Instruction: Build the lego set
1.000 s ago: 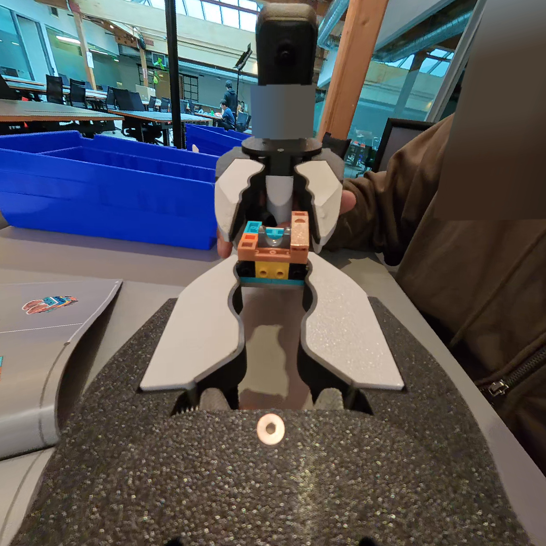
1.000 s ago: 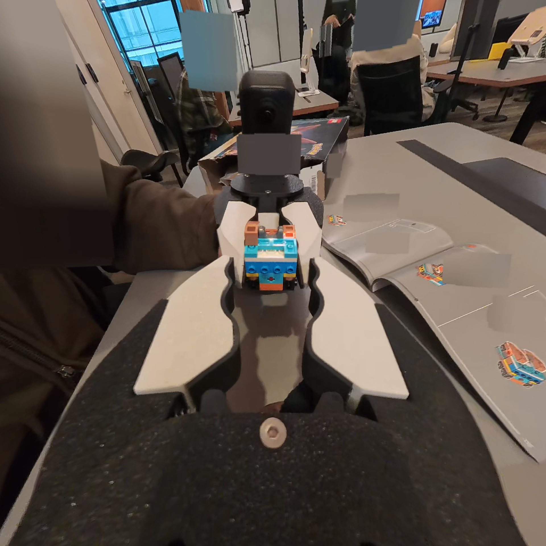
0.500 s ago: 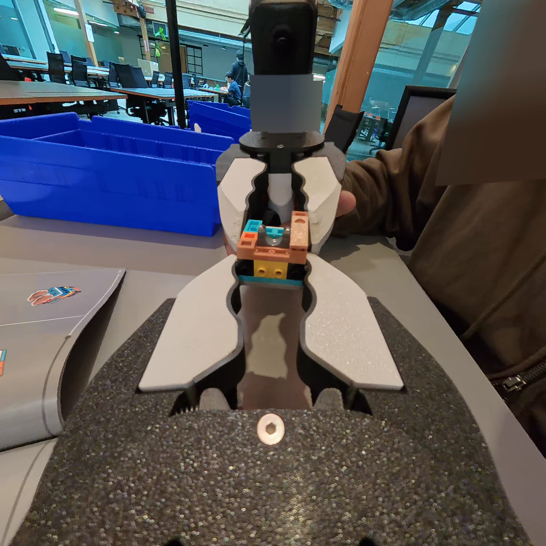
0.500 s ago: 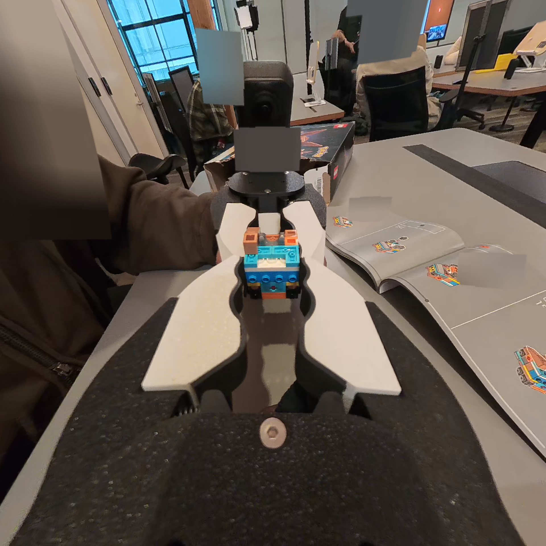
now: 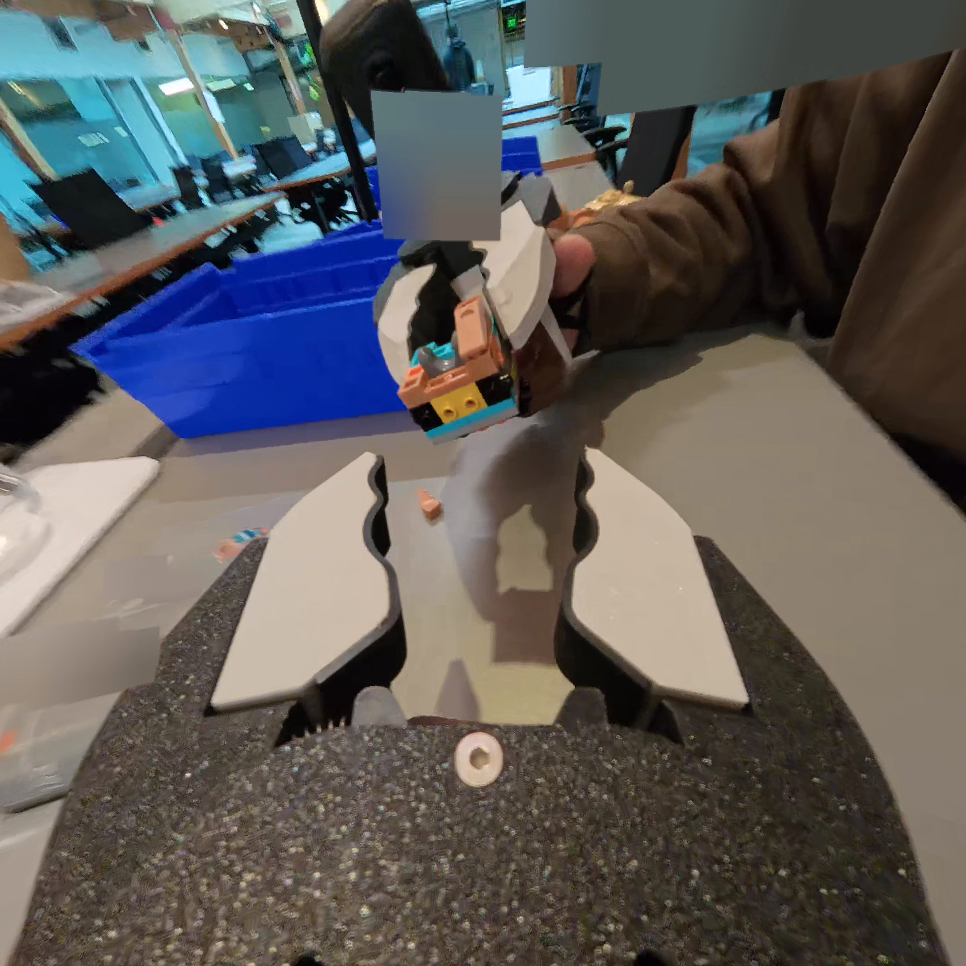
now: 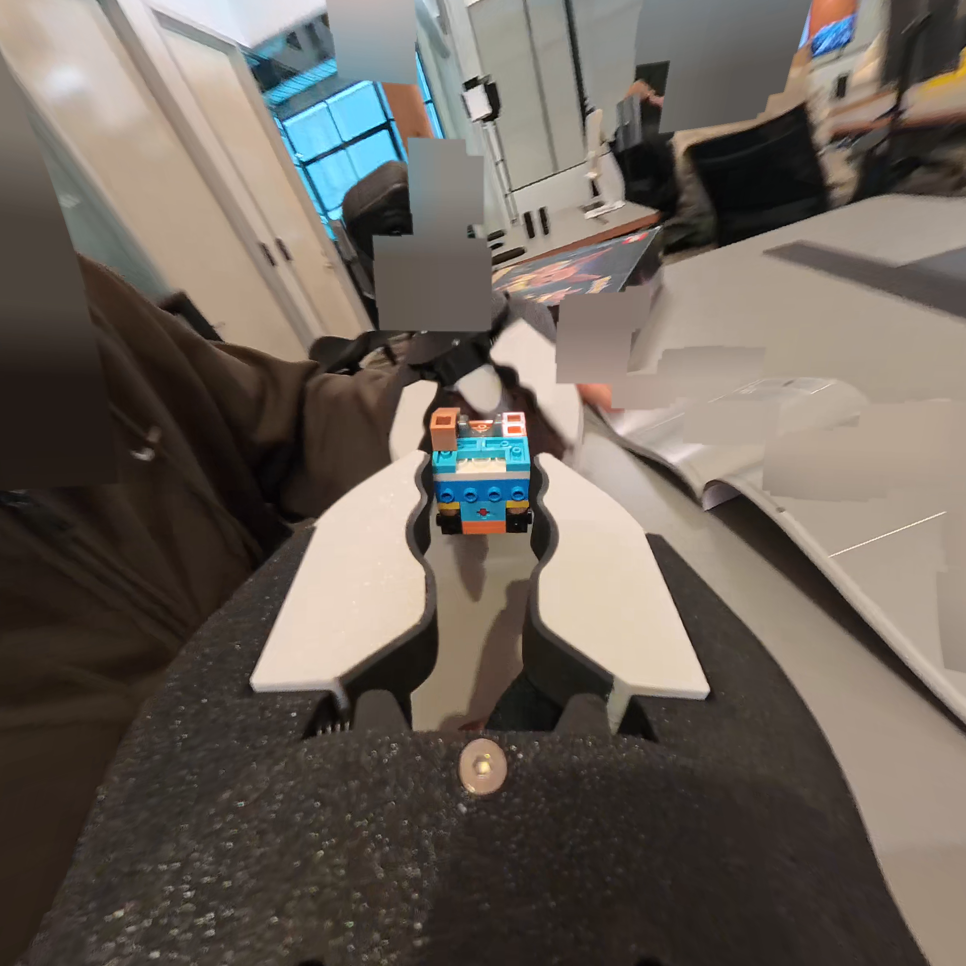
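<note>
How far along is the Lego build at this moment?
Done: several layers are joined into a small lego model. In hand: the right gripper grips it; the left gripper is open, empty. Left: a loose tan piece lies on the table, so it is probably unfinished.

Lego model held above the tabletop between the fingertips of the right hand-held gripper, opposite the left hand-held gripper, which stands apart from it. Loose brick on the tabletop below the model. Storage bins along the far edge. Open instruction booklet right of the model; lego box behind it.
</note>
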A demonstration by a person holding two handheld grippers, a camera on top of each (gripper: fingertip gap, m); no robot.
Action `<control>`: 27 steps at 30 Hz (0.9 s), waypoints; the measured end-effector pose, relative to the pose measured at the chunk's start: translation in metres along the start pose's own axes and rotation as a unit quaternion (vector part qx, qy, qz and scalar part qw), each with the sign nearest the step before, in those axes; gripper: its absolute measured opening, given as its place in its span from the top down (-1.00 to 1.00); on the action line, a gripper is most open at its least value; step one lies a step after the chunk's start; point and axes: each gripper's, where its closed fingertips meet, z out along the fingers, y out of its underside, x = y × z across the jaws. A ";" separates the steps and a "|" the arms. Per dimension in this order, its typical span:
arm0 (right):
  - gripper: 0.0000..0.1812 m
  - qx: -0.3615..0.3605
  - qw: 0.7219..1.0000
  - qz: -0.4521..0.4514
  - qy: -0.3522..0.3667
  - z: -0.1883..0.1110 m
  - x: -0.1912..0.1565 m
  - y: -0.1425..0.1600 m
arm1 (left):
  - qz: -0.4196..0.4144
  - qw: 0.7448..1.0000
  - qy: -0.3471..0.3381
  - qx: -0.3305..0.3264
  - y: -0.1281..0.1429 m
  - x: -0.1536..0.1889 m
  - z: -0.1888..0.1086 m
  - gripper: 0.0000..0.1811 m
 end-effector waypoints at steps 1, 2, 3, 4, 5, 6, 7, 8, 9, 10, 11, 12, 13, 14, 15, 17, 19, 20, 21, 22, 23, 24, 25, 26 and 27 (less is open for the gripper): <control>0.62 -0.001 1.000 0.012 -0.008 -0.001 -0.001 0.000 | 0.038 0.999 -0.022 -0.002 -0.003 -0.004 -0.003 0.23; 0.62 -0.001 1.000 0.025 -0.014 -0.003 -0.002 -0.001 | 0.082 0.995 -0.048 -0.001 -0.008 -0.008 -0.006 0.23; 0.62 0.001 0.999 0.039 -0.021 -0.003 -0.003 -0.003 | 0.128 0.989 -0.071 0.002 -0.014 -0.011 -0.010 0.23; 0.62 0.001 0.998 0.053 -0.028 -0.004 -0.005 -0.003 | 0.172 0.981 -0.092 0.003 -0.020 -0.012 -0.013 0.23; 0.62 0.001 0.997 0.064 -0.033 -0.004 -0.006 -0.004 | 0.214 0.971 -0.110 0.006 -0.026 -0.012 -0.015 0.23; 0.62 0.002 0.997 0.072 -0.038 -0.004 -0.008 -0.004 | 0.254 0.960 -0.121 0.012 -0.032 -0.009 -0.016 0.23; 0.62 0.002 0.996 0.077 -0.044 -0.004 -0.011 -0.004 | 0.287 0.949 -0.130 0.018 -0.038 -0.006 -0.016 0.23; 0.62 0.000 0.996 0.080 -0.049 -0.003 -0.013 -0.004 | 0.312 0.941 -0.131 0.020 -0.042 -0.001 -0.015 0.23; 0.62 -0.003 0.995 0.081 -0.054 -0.003 -0.016 -0.003 | 0.330 0.935 -0.130 0.019 -0.045 0.003 -0.013 0.24; 0.62 -0.007 0.995 0.080 -0.060 -0.002 -0.020 -0.002 | 0.348 0.928 -0.133 0.014 -0.046 0.006 -0.011 0.25; 0.62 -0.012 0.995 0.078 -0.064 -0.001 -0.023 -0.001 | 0.364 0.922 -0.129 0.006 -0.047 0.008 -0.009 0.26; 0.62 -0.016 0.995 0.076 -0.068 0.000 -0.026 0.000 | 0.376 0.919 -0.118 -0.003 -0.045 0.012 -0.006 0.27; 0.62 -0.018 0.994 0.075 -0.073 0.001 -0.029 0.001 | 0.386 0.916 -0.111 -0.009 -0.044 0.015 -0.003 0.30; 0.62 -0.020 0.994 0.075 -0.077 0.002 -0.031 0.001 | 0.393 0.914 -0.102 -0.014 -0.043 0.019 -0.001 0.32; 0.62 -0.021 0.994 0.076 -0.081 0.002 -0.033 0.001 | 0.397 0.913 -0.091 -0.019 -0.041 0.023 0.001 0.34; 0.62 -0.023 0.993 0.078 -0.083 0.004 -0.035 0.002 | 0.405 0.910 -0.088 -0.021 -0.040 0.026 0.002 0.37; 0.62 -0.026 0.993 0.081 -0.085 0.004 -0.035 0.003 | 0.410 0.907 -0.092 -0.015 -0.042 0.026 0.002 0.38; 0.62 -0.026 0.993 0.083 -0.085 0.005 -0.034 0.003 | 0.412 0.906 -0.095 -0.011 -0.044 0.027 0.002 0.38; 0.62 -0.025 0.992 0.086 -0.086 0.005 -0.034 0.004 | 0.414 0.905 -0.096 -0.009 -0.045 0.027 0.002 0.38; 0.62 -0.024 0.992 0.089 -0.087 0.005 -0.034 0.004 | 0.418 0.903 -0.097 -0.008 -0.045 0.027 0.002 0.39; 0.62 -0.023 0.992 0.092 -0.088 0.005 -0.033 0.004 | 0.422 0.901 -0.099 -0.007 -0.045 0.027 0.002 0.40; 0.62 -0.022 0.991 0.093 -0.089 0.006 -0.033 0.004 | 0.427 0.898 -0.102 -0.006 -0.046 0.027 0.003 0.43; 0.62 -0.020 0.991 0.095 -0.090 0.006 -0.033 0.003 | 0.431 0.897 -0.103 -0.006 -0.045 0.028 0.003 0.46; 0.62 -0.017 0.991 0.096 -0.090 0.005 -0.033 0.002 | 0.433 0.896 -0.103 -0.006 -0.045 0.028 0.004 0.49; 0.62 -0.013 0.991 0.098 -0.090 0.005 -0.032 0.001 | 0.434 0.895 -0.105 -0.005 -0.044 0.028 0.005 0.52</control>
